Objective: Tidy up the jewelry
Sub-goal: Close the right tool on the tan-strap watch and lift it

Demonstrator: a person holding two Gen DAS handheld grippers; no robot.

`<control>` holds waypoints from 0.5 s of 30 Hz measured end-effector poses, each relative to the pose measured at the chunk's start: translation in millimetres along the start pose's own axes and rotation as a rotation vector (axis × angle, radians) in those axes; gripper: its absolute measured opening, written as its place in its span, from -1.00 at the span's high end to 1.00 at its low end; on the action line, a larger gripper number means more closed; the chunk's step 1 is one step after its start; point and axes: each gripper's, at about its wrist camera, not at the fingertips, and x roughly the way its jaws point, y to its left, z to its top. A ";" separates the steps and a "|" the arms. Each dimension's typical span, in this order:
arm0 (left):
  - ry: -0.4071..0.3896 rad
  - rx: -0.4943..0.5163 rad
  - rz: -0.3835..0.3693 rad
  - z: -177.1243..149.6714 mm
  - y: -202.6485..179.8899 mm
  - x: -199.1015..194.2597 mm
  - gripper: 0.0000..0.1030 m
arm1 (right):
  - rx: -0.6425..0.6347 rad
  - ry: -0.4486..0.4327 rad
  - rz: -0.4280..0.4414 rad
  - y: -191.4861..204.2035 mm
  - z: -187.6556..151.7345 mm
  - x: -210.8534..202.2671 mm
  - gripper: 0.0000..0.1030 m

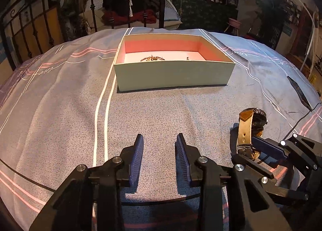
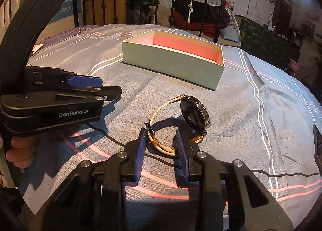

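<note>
A wristwatch (image 2: 194, 115) with a dark round case and tan strap stands on its side on the bedspread. My right gripper (image 2: 161, 140) has its blue pads on either side of the strap's buckle end and looks closed on it. In the left wrist view the watch (image 1: 252, 120) and right gripper (image 1: 255, 150) show at the right. My left gripper (image 1: 160, 146) is open and empty, low over the cloth. An open pale green box (image 1: 173, 75) with a pink lining stands ahead and holds a bracelet (image 1: 152, 58) and a small piece (image 1: 187, 58).
The grey-blue bedspread (image 1: 60, 100) with white and pink lines covers the surface. A black metal headboard (image 1: 40, 19) runs along the back. A dark flat object (image 2: 318, 142) lies at the right edge. The left gripper's body (image 2: 60, 98) sits at the left in the right wrist view.
</note>
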 end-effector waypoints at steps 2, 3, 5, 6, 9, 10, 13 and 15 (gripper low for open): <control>0.002 0.019 0.008 -0.6 -3.6 1.0 0.55 | 0.002 0.001 0.000 -0.6 1.5 -0.6 0.42; 0.002 0.026 0.011 -0.8 -5.0 1.7 0.55 | 0.004 0.009 0.004 -1.0 2.9 0.3 0.42; 0.000 0.035 0.015 -1.3 -6.4 1.8 0.57 | -0.032 0.053 0.015 0.9 8.5 4.3 0.42; -0.003 0.037 0.016 -1.7 -6.5 1.8 0.68 | -0.058 0.077 0.022 1.7 12.6 5.6 0.42; -0.006 0.030 0.019 -1.7 -7.3 2.6 0.82 | -0.077 0.137 0.056 0.2 21.7 13.6 0.41; -0.007 0.033 0.021 -2.1 -7.8 2.5 0.84 | -0.078 0.142 0.062 0.1 23.2 15.9 0.41; -0.006 0.032 0.020 -2.7 -7.8 2.8 0.84 | -0.051 0.121 0.063 -0.4 19.6 18.1 0.42; -0.006 0.030 0.016 -2.9 -7.2 3.2 0.84 | -0.024 0.096 0.063 -1.8 14.0 15.2 0.47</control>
